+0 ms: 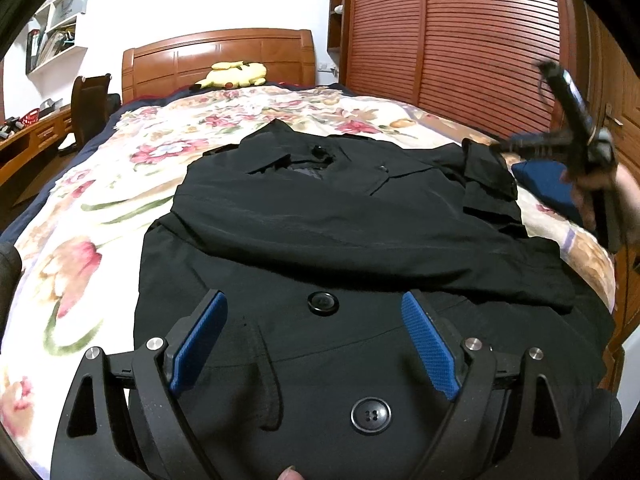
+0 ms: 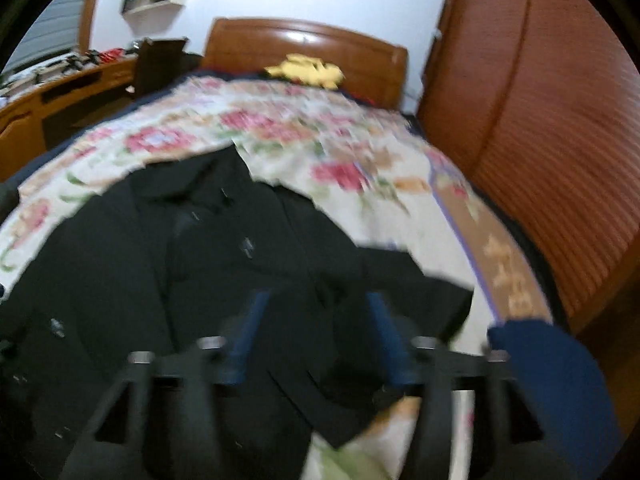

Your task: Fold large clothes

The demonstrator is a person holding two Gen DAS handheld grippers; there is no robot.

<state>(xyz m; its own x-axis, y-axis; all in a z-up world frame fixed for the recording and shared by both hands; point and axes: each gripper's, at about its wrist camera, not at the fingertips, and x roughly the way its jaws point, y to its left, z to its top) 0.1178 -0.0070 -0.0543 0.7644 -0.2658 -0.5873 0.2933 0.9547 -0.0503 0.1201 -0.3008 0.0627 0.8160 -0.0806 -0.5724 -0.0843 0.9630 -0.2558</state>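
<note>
The bed (image 1: 120, 168), covered by a flowered quilt (image 1: 80, 240), fills most of both views, with a wooden headboard (image 1: 218, 58) at the far end, a slatted wardrobe (image 1: 460, 48) along its right side and a yellow plush toy (image 1: 236, 74) by the headboard. Spread across the middle of the quilt lies the black coat (image 1: 320, 220), collar toward the headboard and hem toward the camera; one sleeve (image 1: 360, 240) is already laid across the chest, and the other sleeve (image 1: 490, 176) sits bunched near the right shoulder. The coat looks like thick, fairly heavy woven cloth: soft enough to drape and crease, but bulky, so a fold will probably need lifting from a doubled edge such as a cuff, hem corner or shoulder seam instead of a pinch in the flat middle, where layers may slide apart. The smooth surface may slip between pads. The left gripper (image 1: 314, 310) hovers over the lower front with its jaws spread wide and nothing between them, its blue pads (image 1: 202, 344) either side of a large button (image 1: 322, 303); a second button (image 1: 370, 414) lies nearer. The right gripper (image 2: 314, 304) appears blurred above the bunched sleeve; its jaws look spread too, gripping nothing as far as the blur allows.
</note>
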